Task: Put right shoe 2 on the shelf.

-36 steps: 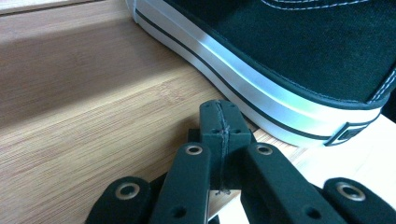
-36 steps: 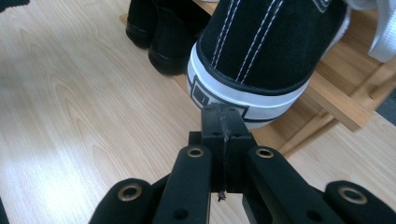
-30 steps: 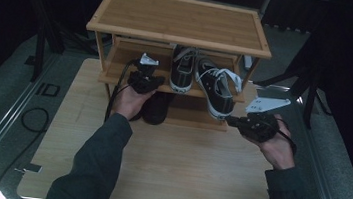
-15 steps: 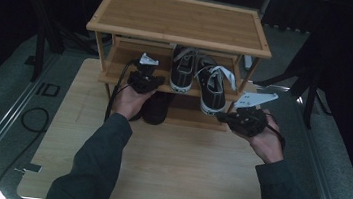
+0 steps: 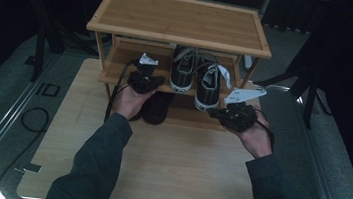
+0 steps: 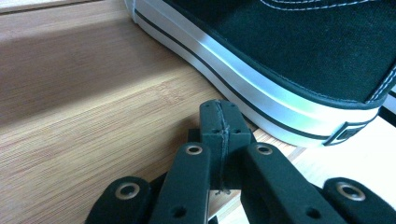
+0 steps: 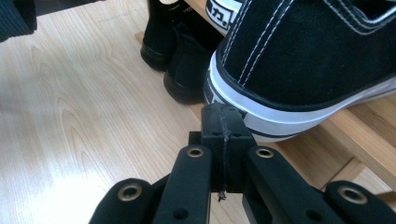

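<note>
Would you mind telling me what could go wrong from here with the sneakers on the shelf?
The right sneaker already overhangs the front edge of the middle shelf; a nudge from the shut right gripper at its heel could tip it onto the table. With both grippers shut, neither can grasp a sneaker without opening first. The left gripper, close to the left sneaker, might push it sideways into its mate.

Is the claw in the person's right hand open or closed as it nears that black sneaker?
Closed. In the right gripper view the right claw has its two jaws pressed together with nothing between them, just short of the sneaker's white sole.
</note>
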Motion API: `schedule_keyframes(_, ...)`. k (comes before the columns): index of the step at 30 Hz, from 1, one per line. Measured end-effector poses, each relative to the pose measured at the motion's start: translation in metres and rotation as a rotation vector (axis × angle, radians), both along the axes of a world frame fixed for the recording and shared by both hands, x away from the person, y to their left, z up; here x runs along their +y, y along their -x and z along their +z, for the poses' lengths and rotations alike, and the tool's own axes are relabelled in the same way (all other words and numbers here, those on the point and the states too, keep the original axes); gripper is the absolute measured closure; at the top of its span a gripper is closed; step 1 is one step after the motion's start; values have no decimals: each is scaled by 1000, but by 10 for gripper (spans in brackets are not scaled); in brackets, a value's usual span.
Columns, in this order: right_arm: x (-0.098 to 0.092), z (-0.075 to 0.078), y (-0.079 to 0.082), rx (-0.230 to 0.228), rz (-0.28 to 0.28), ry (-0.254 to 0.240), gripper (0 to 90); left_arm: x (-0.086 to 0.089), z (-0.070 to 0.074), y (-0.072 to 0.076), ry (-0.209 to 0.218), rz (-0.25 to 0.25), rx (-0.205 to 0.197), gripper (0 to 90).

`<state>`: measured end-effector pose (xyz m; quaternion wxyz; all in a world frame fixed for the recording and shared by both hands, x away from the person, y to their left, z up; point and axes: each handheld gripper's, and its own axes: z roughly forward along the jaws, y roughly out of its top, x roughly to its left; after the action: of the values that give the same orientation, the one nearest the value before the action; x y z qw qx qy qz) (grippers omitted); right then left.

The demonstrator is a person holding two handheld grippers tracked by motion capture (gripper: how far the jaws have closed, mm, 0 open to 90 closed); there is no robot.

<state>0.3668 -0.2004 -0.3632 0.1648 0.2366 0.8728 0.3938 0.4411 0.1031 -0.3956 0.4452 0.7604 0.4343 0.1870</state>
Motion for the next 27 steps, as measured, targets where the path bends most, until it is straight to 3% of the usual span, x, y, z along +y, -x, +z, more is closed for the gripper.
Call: schedule_keyframes(27, 16, 2, -7, -17, -28, -13, 900, 0, 0, 0, 3, 1, 1, 900)
